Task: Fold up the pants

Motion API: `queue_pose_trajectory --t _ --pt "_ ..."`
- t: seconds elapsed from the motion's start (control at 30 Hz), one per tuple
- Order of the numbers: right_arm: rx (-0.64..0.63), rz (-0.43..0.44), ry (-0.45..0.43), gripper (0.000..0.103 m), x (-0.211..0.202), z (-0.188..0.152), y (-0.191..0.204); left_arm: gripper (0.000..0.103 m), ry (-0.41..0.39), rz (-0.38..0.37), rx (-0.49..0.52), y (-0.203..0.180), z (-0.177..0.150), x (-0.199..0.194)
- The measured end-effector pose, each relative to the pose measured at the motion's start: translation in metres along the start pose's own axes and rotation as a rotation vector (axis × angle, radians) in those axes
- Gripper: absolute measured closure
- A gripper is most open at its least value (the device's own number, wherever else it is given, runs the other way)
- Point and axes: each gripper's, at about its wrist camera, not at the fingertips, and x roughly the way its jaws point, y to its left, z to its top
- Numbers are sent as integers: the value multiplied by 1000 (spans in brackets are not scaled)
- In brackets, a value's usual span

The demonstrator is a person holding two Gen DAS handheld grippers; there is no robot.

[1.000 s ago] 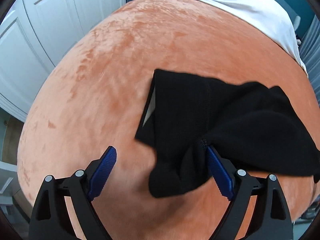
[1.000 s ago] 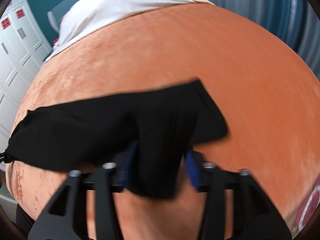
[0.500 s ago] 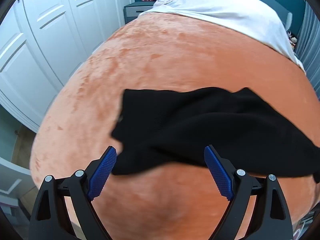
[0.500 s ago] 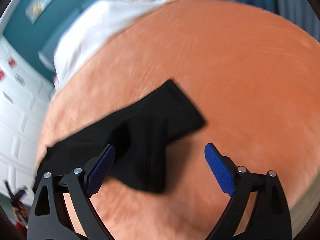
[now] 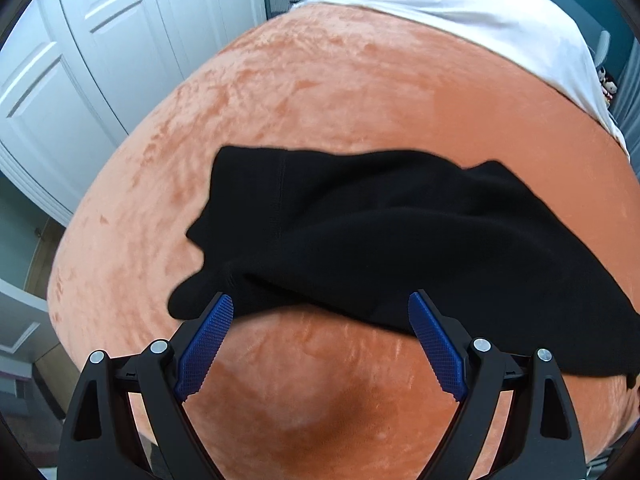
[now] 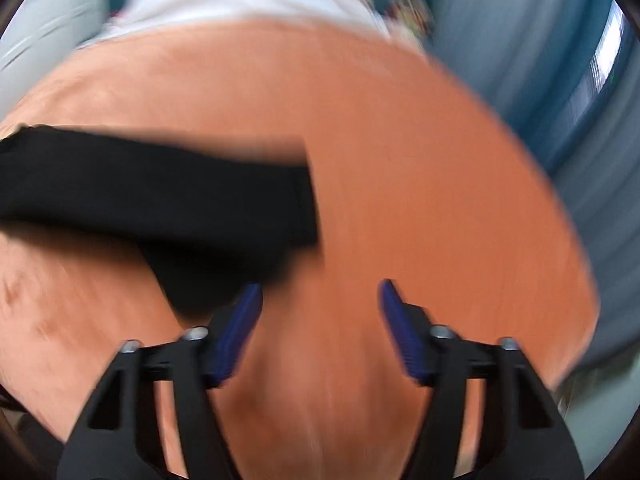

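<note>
Left wrist view: black pants [image 5: 400,232] lie bunched on the orange bed [image 5: 360,92].
Left gripper [image 5: 320,312]: jaws spread wide, holding nothing, near edge of the pants just between the tips.
Right wrist view: blurry; pants [image 6: 160,200] lie to the left on the bed [image 6: 420,200].
Right gripper [image 6: 320,300]: jaws apart, empty, left tip at the pants' edge.
Far end: white sheet [image 5: 460,0].

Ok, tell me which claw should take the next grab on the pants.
Left, probably. The left claw is open with the black pants edge between its fingers; the right claw mostly faces bare orange blanket.
</note>
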Motion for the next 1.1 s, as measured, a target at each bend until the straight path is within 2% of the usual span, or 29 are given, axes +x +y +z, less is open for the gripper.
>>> queue_pose_trajectory --t 0.03,0.1,0.13,0.23,0.3,0.33,0.37,0.4,0.43,0.47,0.53,0.57,0.6,0.63,0.67,0.7,0.73,0.77,0.83,0.87,0.9,0.97,1.03,1.07,1.1 --pt "99 50 -12 44 -4 -10 -11 16 6 4 4 -1 -1 1" --pt "272 211 -73 43 -17 -10 -24 16 16 9 12 -6 -2 4" --pt "326 277 -79 38 -19 -5 -27 16 18 9 14 -7 -2 4" --pt "523 469 -50 36 -4 24 -41 16 21 -15 4 -13 0 2" --pt "559 507 -56 36 4 42 -38 16 17 -27 0 -17 0 0" --pt "529 486 -23 38 15 54 -30 16 15 -31 -3 -19 -1 -1" --pt "467 449 72 40 34 64 -16 16 16 -35 -5 -20 -2 -1" --pt "403 389 174 60 53 72 0 16 20 -38 -9 -22 -3 0" --pt "357 369 215 95 62 75 11 16 25 -39 -11 -23 -4 0" --pt "308 362 211 95 63 88 22 16 33 -39 -11 -25 -4 1" --pt "233 343 38 95 26 119 35 16 44 -41 -13 -27 -4 2" --pt "185 362 -98 95 -5 133 42 16 43 -47 -14 -28 -4 1" --pt "71 377 -289 95 -49 140 55 16 39 -51 -14 -30 -4 0" --pt "-19 364 -381 94 -71 137 65 16 37 -52 -13 -31 -4 0" --pt "-129 292 -452 92 -87 126 76 16 37 -57 -12 -32 -4 0" --pt "-188 204 -425 78 -79 113 81 16 40 -64 -13 -33 -5 2" --pt "-193 164 -349 57 -62 104 79 16 45 -66 -15 -34 -6 3" --pt "-180 93 -202 53 -31 87 70 16 51 -73 -17 -35 -7 5" --pt "-149 4 17 55 14 53 52 16 67 -82 -18 -37 -10 9" --pt "-101 -15 75 55 23 39 42 16 75 -89 -21 -38 -12 10" --pt "-28 11 75 55 20 33 34 16 83 -98 -24 -40 -14 11" --pt "77 95 0 54 4 42 27 16 88 -95 -23 -43 -16 12" --pt "137 164 -71 42 -7 68 26 16 85 -99 -19 -48 -17 12" --pt "153 202 -80 38 -5 83 27 16 83 -99 -16 -52 -17 10" --pt "162 226 -75 30 1 96 29 16 79 -105 -16 -54 -17 8"
